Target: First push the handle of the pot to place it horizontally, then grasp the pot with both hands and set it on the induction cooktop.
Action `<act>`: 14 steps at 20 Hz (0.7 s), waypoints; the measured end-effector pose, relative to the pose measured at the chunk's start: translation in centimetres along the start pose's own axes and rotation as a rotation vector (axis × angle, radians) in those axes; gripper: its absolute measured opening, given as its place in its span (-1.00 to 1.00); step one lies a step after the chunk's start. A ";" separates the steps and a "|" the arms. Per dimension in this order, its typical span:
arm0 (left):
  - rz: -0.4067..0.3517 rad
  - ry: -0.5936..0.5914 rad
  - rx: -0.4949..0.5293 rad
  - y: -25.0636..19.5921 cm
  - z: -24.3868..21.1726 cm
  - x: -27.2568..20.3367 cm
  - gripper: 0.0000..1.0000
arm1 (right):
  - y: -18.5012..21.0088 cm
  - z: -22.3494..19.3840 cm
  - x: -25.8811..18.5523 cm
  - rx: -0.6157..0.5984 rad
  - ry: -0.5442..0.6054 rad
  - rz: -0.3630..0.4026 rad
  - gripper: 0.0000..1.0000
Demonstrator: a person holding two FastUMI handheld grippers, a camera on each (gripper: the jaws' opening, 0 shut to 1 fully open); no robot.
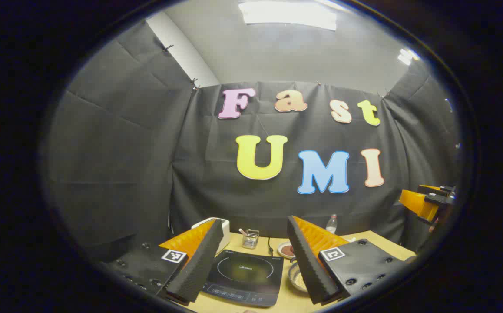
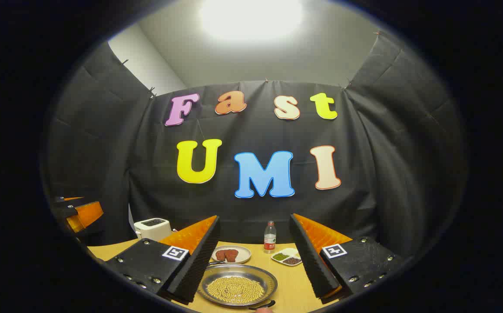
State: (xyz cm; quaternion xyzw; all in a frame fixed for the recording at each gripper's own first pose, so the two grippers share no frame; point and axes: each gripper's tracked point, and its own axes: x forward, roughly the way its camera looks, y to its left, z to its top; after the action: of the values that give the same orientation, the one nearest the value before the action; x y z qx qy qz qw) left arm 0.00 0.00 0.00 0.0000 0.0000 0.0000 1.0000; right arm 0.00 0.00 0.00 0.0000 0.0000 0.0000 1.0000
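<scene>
Hand-held gripper [image 2: 253, 261] above bean-filled pot [image 2: 237, 284]

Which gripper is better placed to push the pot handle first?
Probably right: the pot and its handle lie just ahead of the open right gripper; the left gripper faces the cooktop.

Table: your light wooden tabletop [image 2: 286, 282].
Near: black induction cooktop [image 1: 245, 271] left; shallow steel pot of yellow beans [image 2: 237, 284] right.
Far: white toaster [image 2: 152, 228], clear plastic bottle [image 2: 269, 237].
</scene>
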 end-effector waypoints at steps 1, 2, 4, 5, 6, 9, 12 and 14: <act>0.000 0.000 0.003 0.0 0.0 0.0 0.97 | -0.2 0.2 0.0 -0.001 -0.005 -0.005 0.92; -0.001 0.000 0.005 0.0 0.0 0.1 0.97 | -0.3 0.3 0.1 0.004 -0.009 -0.010 0.92; -0.003 -0.007 0.009 0.0 0.2 0.1 0.87 | -0.3 0.4 -0.1 0.006 -0.014 -0.015 0.92; -0.004 -0.011 0.011 -0.1 0.3 0.1 0.87 | -0.3 0.4 -0.1 0.000 -0.015 -0.016 0.92; -0.004 -0.014 0.011 0.0 0.6 0.3 0.92 | -0.3 0.4 -0.3 -0.006 -0.016 -0.017 0.92; -0.014 -0.023 0.008 -0.2 0.8 0.5 0.92 | -0.5 0.6 -0.7 -0.016 -0.018 -0.027 0.92; -0.026 -0.031 0.017 -0.5 1.1 0.6 0.91 | -0.6 0.9 -1.0 -0.031 -0.023 -0.033 0.92; -0.038 -0.040 0.011 -0.8 1.3 0.7 0.89 | -1.1 1.1 -1.2 -0.055 -0.035 -0.046 0.92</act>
State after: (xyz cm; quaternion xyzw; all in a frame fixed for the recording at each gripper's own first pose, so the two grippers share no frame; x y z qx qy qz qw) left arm 0.71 -0.82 1.32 0.0057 -0.0198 -0.0190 0.9996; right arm -1.17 -1.14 1.10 -0.0274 -0.0174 -0.0232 0.9992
